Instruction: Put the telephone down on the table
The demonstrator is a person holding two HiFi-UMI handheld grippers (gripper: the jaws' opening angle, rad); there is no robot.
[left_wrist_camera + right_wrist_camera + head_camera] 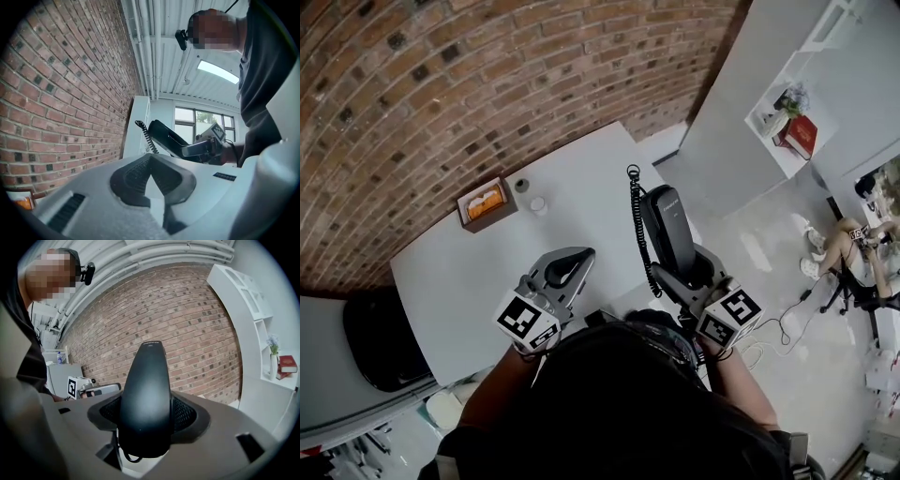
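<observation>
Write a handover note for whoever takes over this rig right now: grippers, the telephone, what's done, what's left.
Left gripper: shut, empty, over the white table.
Right gripper: shut on the black telephone handset, coiled cord trailing beside it.
Done: handset gripped, held in the air, not on the table.
Left: lower it onto the table, open the gripper.

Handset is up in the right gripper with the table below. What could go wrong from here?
The right gripper clamps the telephone near one end, so most of it sticks out past the jaws; it may pivot or slip when tilted down. The coiled cord hangs loose beside it and could snag. It is held near the edge of the table, so it might end up overhanging.
</observation>
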